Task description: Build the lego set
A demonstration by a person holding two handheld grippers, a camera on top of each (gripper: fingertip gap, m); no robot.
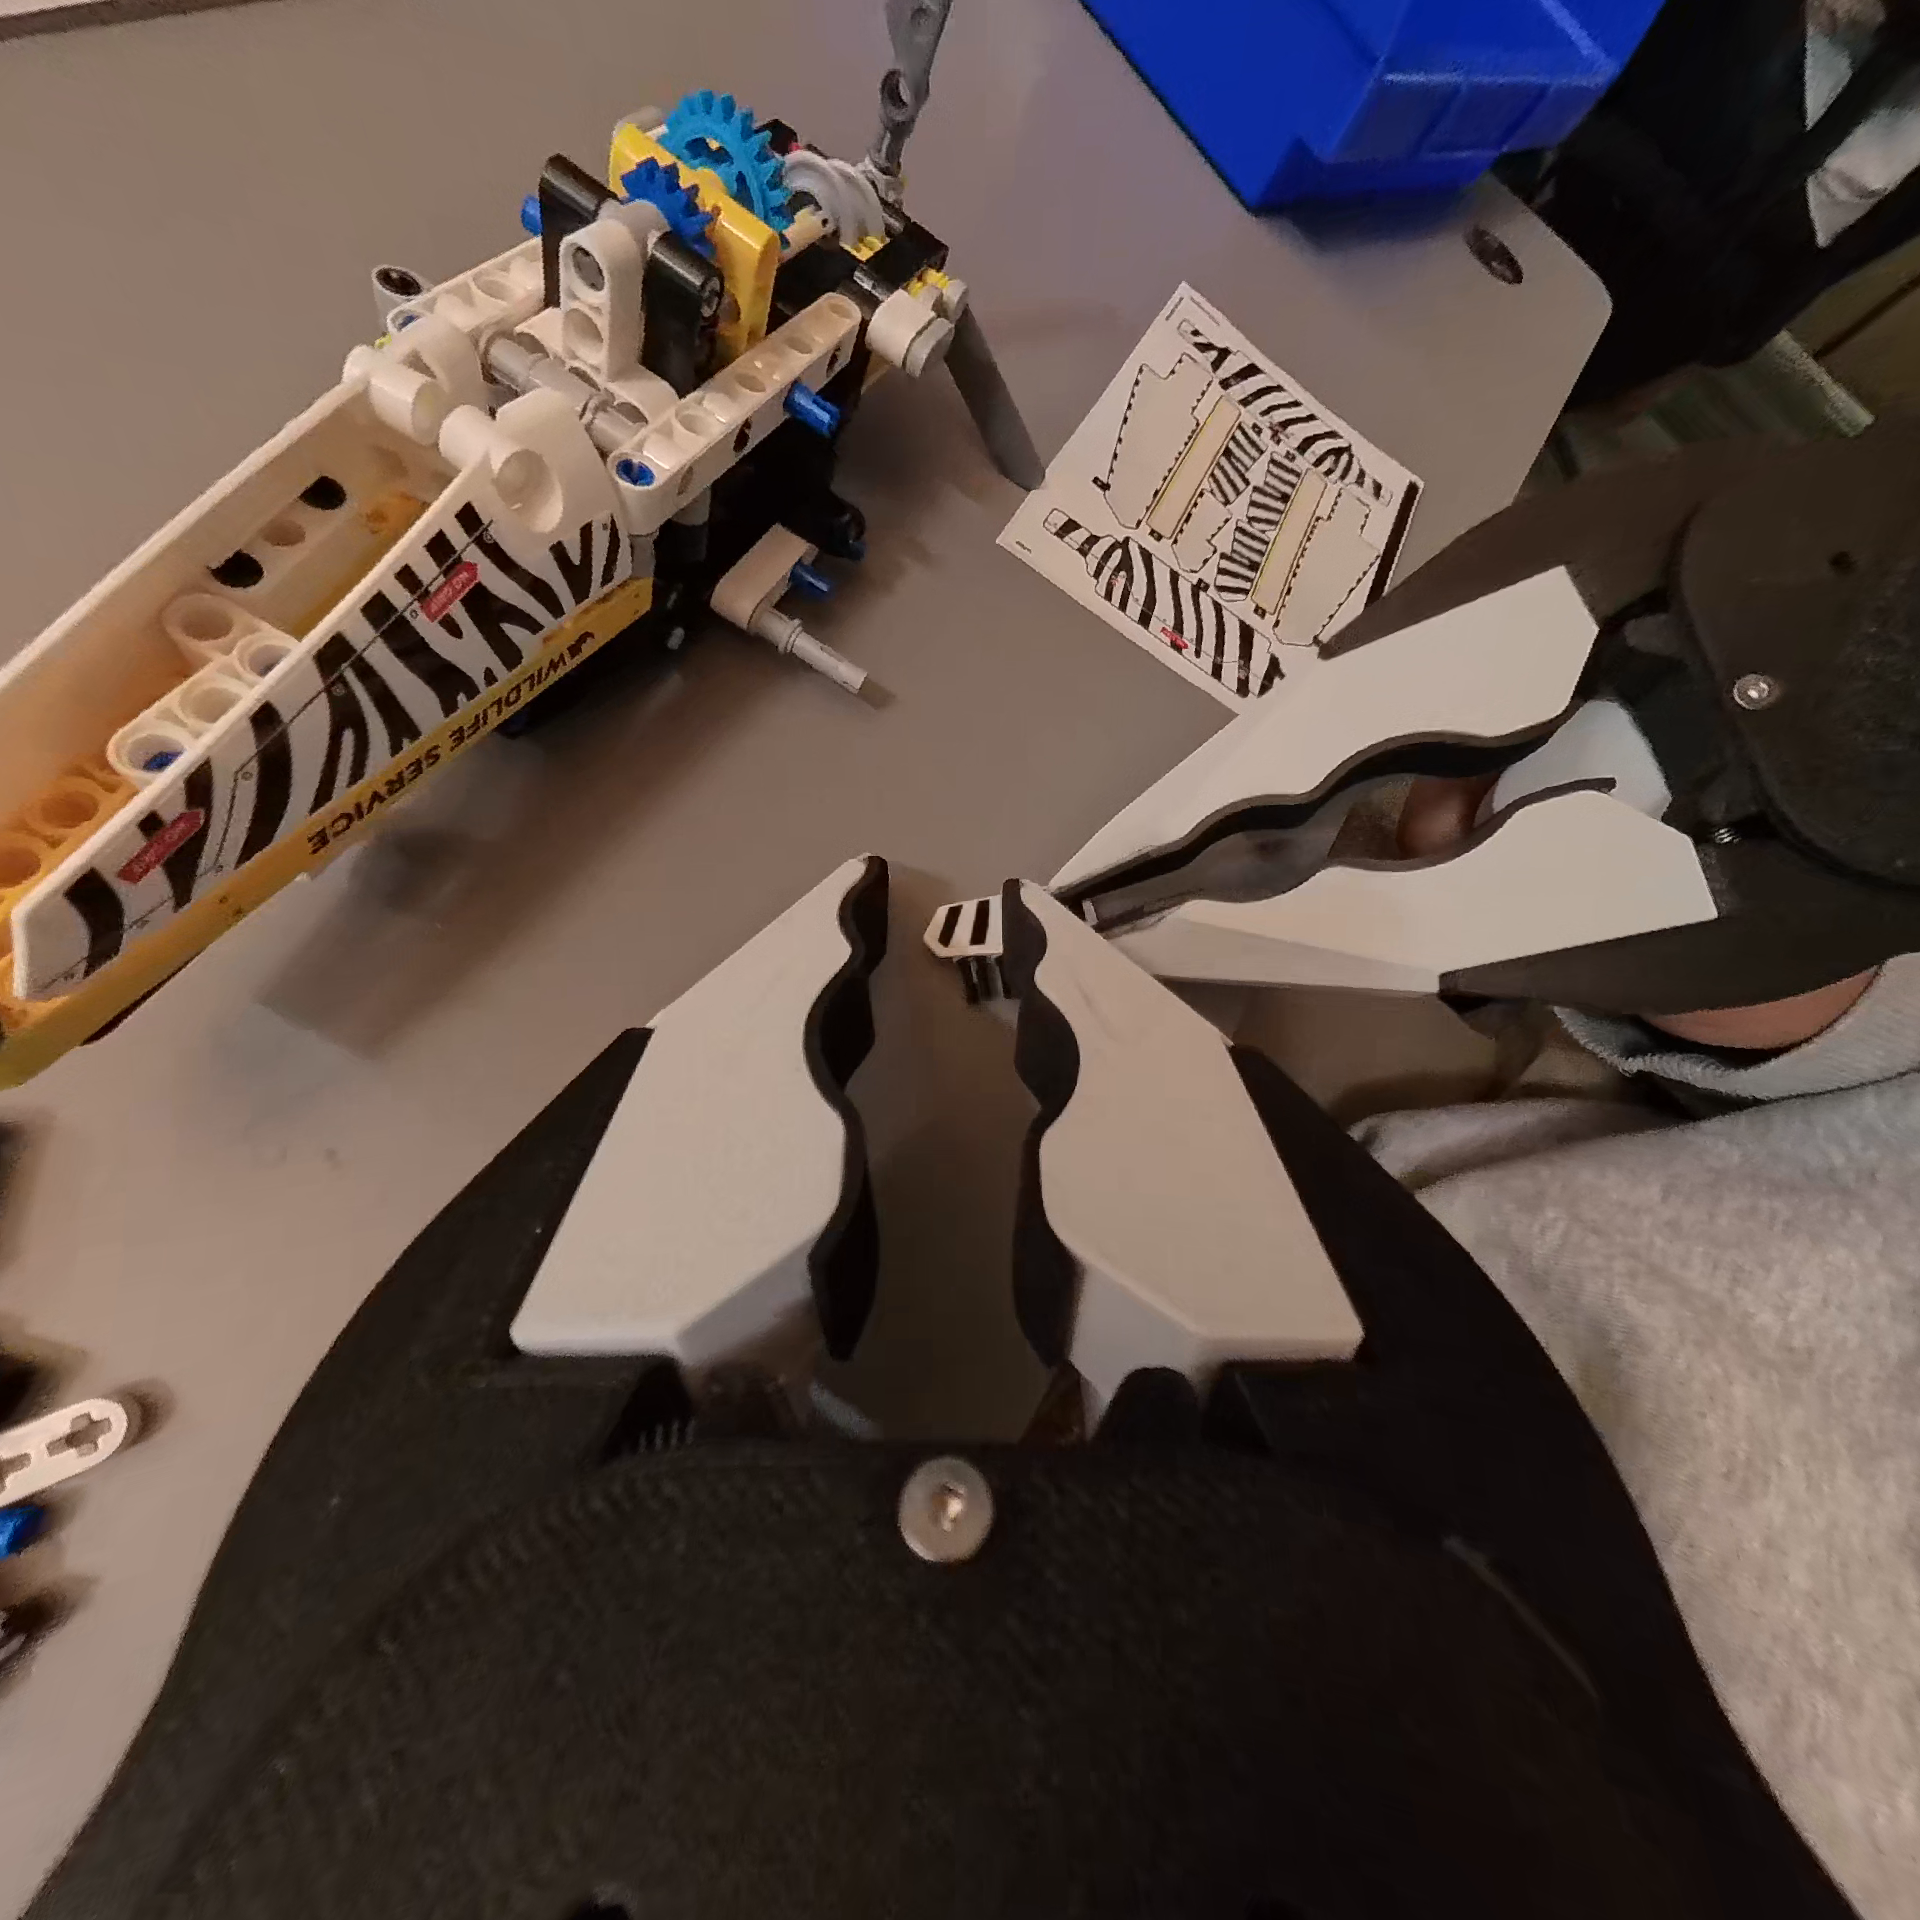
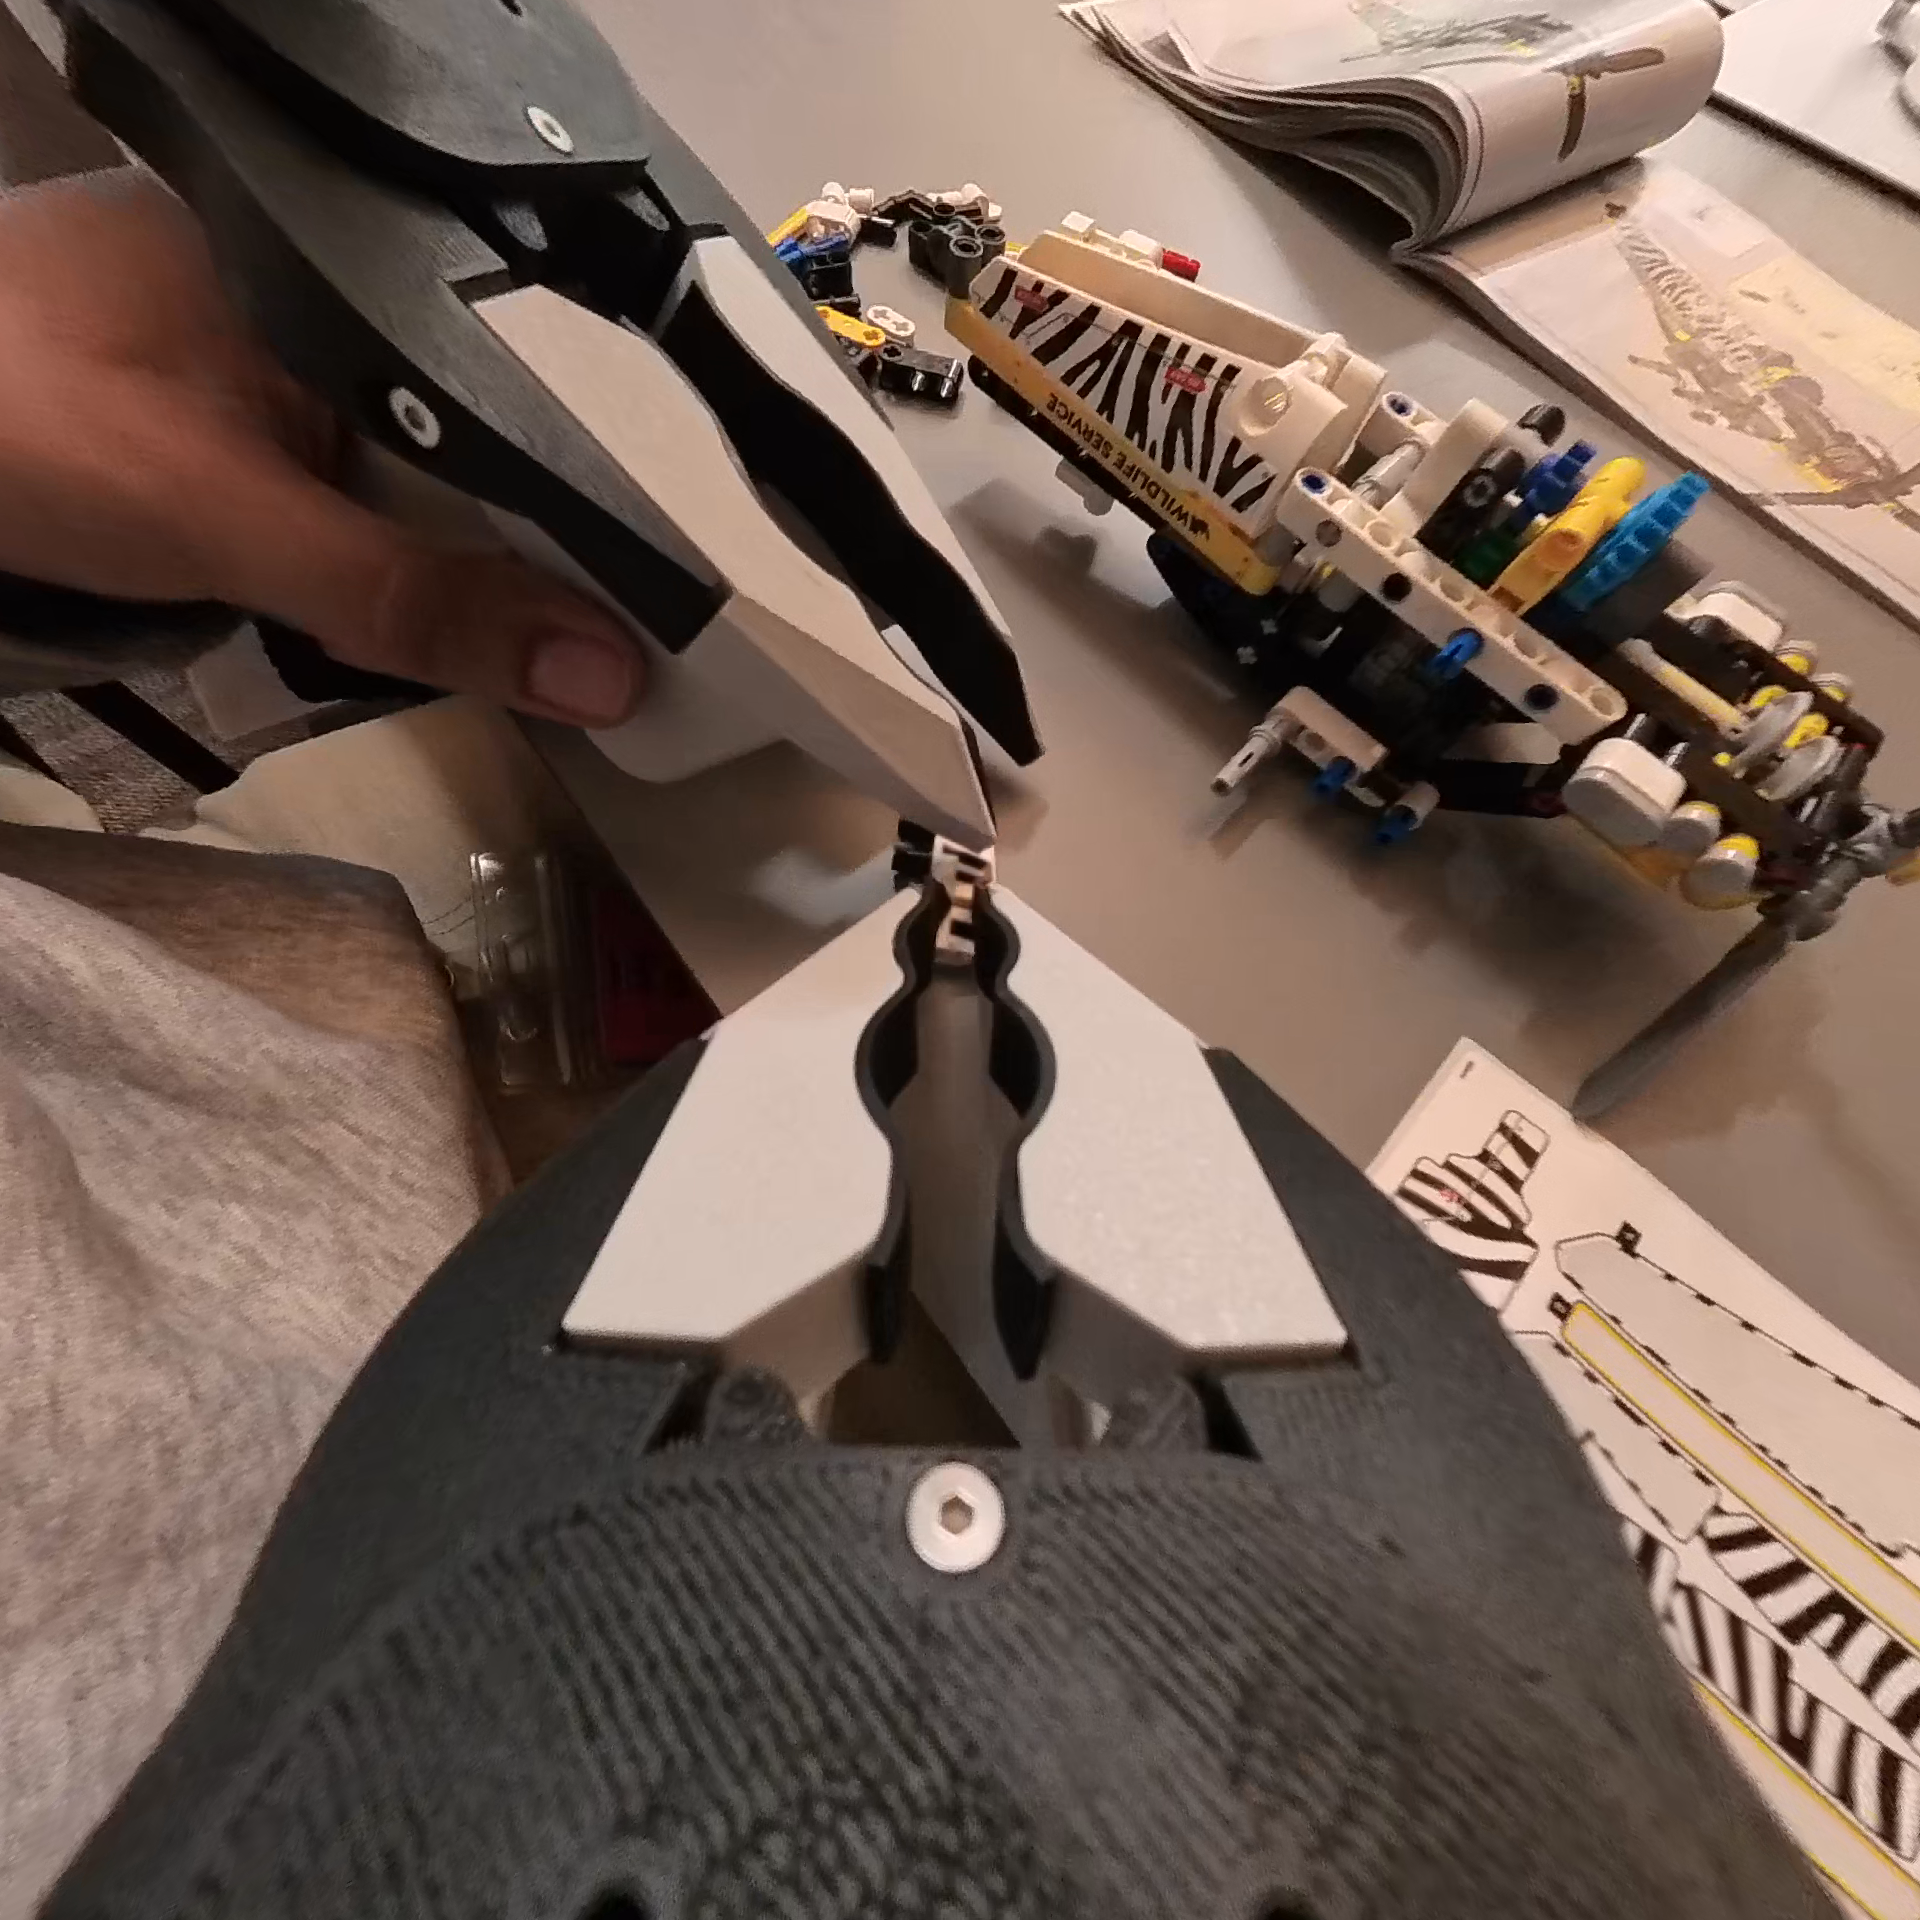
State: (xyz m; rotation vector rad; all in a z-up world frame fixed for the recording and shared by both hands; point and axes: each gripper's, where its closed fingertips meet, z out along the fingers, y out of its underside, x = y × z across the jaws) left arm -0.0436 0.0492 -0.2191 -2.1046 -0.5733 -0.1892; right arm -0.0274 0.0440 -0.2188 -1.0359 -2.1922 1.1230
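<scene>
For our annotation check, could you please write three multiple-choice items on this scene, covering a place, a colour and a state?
1. Where does the sticker sheet lie?
A. on the grey table beside the model
B. inside the blue bin
C. on the open booklet

2. What colour are the model's gears?
A. red
B. blue
C. green

3. How is the small striped piece held?
A. lying loose
B. by the right gripper
C. pressed onto the model

Answers: 1 A, it lies flat on the table next to the model; 2 B, the toothed wheels are blue; 3 B, the right fingertips are shut on it.

Model's nose (image 1: 21, 997) — cut off — left edge.
</scene>
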